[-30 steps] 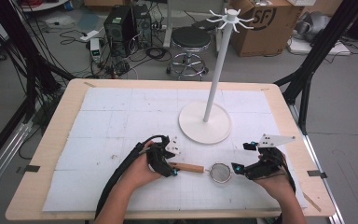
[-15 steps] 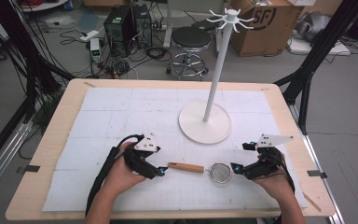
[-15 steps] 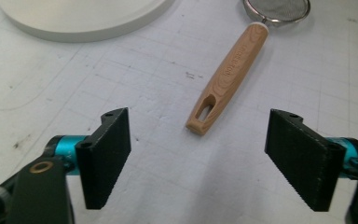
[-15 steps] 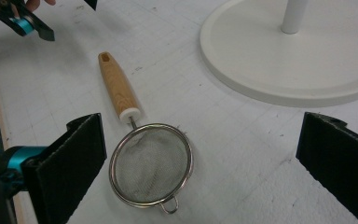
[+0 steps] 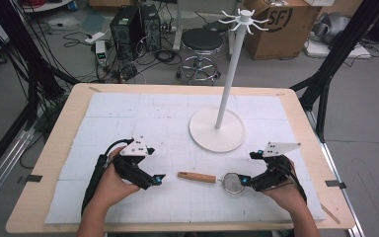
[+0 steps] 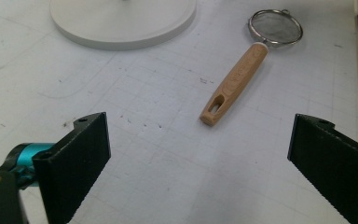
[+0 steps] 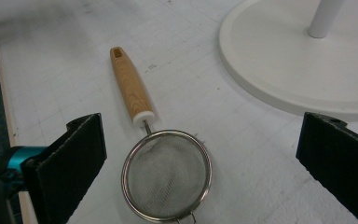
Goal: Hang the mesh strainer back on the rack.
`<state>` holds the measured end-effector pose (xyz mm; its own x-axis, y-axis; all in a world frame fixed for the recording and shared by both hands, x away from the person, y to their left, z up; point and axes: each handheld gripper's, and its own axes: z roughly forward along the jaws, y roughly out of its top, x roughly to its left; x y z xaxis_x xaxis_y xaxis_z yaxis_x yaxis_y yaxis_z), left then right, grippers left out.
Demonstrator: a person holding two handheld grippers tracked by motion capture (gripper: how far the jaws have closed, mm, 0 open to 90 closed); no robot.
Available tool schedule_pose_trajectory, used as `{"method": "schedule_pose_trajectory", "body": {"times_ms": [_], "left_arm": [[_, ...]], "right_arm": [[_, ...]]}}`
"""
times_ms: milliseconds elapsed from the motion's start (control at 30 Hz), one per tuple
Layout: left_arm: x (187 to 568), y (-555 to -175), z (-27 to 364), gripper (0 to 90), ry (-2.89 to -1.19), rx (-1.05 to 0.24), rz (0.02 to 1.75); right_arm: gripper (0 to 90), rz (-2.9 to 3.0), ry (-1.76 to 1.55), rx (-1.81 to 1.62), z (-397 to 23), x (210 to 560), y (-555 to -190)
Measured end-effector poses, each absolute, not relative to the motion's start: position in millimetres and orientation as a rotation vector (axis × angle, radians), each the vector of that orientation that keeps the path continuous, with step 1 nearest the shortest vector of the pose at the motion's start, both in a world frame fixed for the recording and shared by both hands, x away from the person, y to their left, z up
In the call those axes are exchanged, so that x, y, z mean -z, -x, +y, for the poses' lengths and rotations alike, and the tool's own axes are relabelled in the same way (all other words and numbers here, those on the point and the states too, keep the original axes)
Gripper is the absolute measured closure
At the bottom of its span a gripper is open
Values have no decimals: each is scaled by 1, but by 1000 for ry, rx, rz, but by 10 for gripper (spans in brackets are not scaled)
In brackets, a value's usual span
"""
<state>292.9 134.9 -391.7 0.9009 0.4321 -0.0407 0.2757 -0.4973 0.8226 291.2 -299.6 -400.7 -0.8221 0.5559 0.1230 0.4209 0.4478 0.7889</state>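
Lying flat on white mat of surface (image 5: pixel 128 113): one small mesh strainer (image 5: pixel 233 182), wooden handle (image 5: pixel 196 177) pointing toward left tongs (image 5: pixel 159 179). Judged light and stiff; steel rim rigid, fine mesh bowl easily dented, so best gripped on handle mid-length or at rim edge, never on mesh. Handle smooth, maybe slippery. Left tongs just been opening, now spread wide, nothing between, apart from handle end. Right tongs (image 5: pixel 245 180) spread, at strainer rim, not pinching. Count: one strainer, one white hook stand (image 5: pixel 216 130), two tongs.
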Motion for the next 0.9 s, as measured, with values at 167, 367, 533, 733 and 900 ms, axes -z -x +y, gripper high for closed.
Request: {"method": "schedule_pose_trajectory", "body": {"times_ms": [167, 367, 533, 733, 900], "left_arm": [[386, -289, 146, 25, -2080, -210, 503], [379, -286, 154, 16, -2058, -214, 494], [375, -284, 162, 16, -2034, -242, 505], [374, -283, 165, 16, -2025, -254, 512], [374, -283, 167, 16, -2029, -263, 515]], "right_arm": [[4, 2590, -820, -1255, -287, 397, -296], [4, 2659, -761, -1170, -267, 393, -304], [4, 2737, -708, -1085, -244, 396, -309], [101, 2808, -663, -977, -223, 404, -314], [181, 2850, -621, -946, -212, 408, -317]]}}
